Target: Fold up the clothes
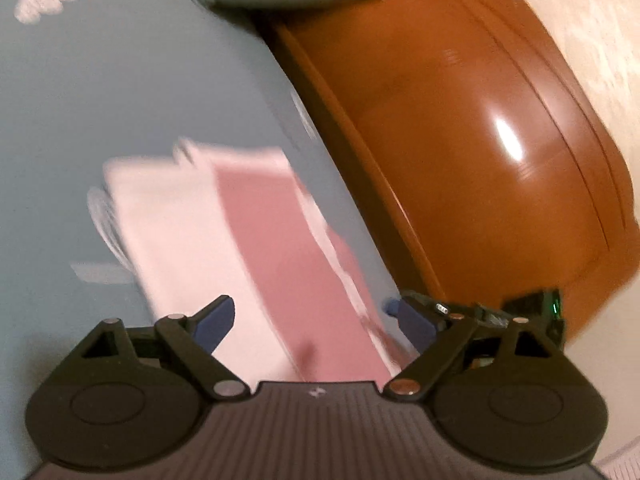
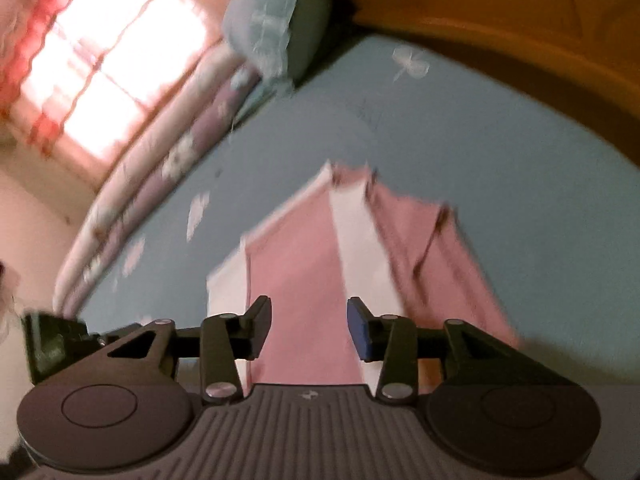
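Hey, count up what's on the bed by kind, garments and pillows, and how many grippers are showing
Pink-and-white garment: 1
Pale blue pillow: 1
Grippers: 2, left gripper and right gripper, both open
Total: 4

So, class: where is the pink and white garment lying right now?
In both wrist views the pink and white garment lies on the blue bedsheet, just ahead of the open grippers, near the wooden bed frame.

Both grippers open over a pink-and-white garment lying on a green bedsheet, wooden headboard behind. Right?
Not quite: the bedsheet is light blue, not green, as the right wrist view shows. The rest holds: left gripper and right gripper are open over the pink-and-white garment, with the wooden headboard behind.
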